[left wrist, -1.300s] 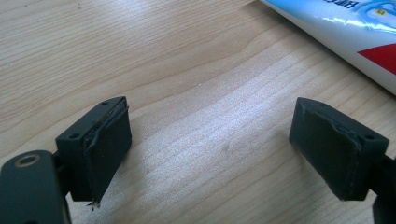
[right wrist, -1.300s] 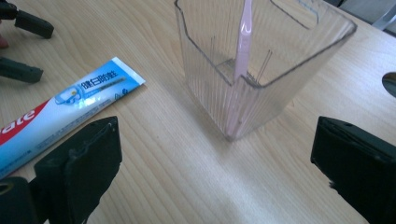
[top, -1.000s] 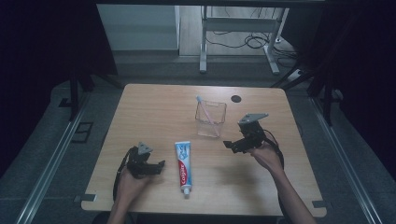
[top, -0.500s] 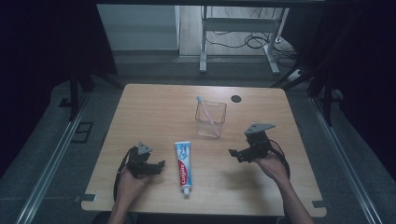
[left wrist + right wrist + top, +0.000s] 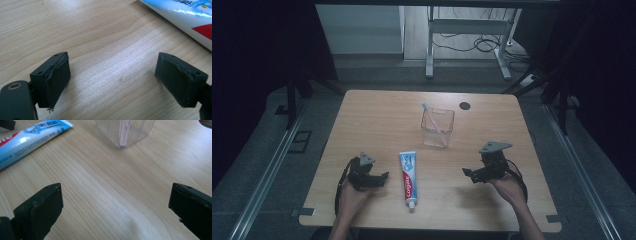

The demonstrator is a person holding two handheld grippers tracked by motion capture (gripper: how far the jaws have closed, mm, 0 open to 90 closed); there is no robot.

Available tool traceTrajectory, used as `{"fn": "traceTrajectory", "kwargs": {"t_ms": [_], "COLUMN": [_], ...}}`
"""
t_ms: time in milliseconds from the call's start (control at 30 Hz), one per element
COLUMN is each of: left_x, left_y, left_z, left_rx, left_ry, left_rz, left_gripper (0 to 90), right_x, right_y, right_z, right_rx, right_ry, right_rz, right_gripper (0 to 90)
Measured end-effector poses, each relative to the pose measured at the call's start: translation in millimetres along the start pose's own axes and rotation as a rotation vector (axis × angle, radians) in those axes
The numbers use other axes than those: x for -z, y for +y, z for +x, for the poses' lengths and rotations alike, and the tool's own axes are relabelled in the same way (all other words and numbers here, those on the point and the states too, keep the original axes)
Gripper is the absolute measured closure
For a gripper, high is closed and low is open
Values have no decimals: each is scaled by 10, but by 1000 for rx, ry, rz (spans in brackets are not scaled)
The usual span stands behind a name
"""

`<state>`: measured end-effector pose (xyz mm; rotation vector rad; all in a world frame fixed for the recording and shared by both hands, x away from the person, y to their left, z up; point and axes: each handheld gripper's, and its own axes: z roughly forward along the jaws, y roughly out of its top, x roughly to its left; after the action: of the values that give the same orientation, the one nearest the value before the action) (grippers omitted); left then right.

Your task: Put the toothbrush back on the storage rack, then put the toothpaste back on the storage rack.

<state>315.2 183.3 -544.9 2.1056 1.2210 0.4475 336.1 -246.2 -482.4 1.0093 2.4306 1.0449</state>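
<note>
Both sets of jaws spread and empty, I hold my left gripper (image 5: 382, 178) just beside the toothpaste tube (image 5: 407, 174) flat on the worktop (image 5: 362, 120); my right gripper (image 5: 468, 173) waits. Best approach: straddle the tube's middle squarely.

Bare table (image 5: 377, 120) left of cup (image 5: 437, 128), toothpaste (image 5: 409, 172).

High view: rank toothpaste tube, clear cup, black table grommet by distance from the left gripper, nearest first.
From the left gripper, jaws open, at the table's near left:
1. Blue, white and red toothpaste tube, lying flat just to its right.
2. Clear ribbed plastic cup holding a pink toothbrush, mid-table, farther back.
3. Round black grommet, near the far edge, right of centre.
</note>
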Motion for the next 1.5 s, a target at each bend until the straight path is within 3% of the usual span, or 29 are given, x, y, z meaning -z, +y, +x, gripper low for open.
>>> {"fn": "traceTrajectory", "kwargs": {"t_ms": [267,600,1000,1500], "left_x": [-1,0,1,23], "left_y": [0,0,1,23], "left_z": [2,1,1,-5], "left_rx": [-2,-2,-3,5], "left_ry": [0,0,1,-10], "left_rz": [-1,-1,0,7], "left_gripper": [128,128,129,183], "right_x": [19,-23,-136,-196], "right_y": [-191,-368,-561,-658], "right_z": [4,53,51,6], "right_rx": [-22,-14,-23,-36], "right_ry": [-11,-22,-19,-25], "right_rz": [-7,-1,31,40], "right_gripper": [0,2,3,0]}}
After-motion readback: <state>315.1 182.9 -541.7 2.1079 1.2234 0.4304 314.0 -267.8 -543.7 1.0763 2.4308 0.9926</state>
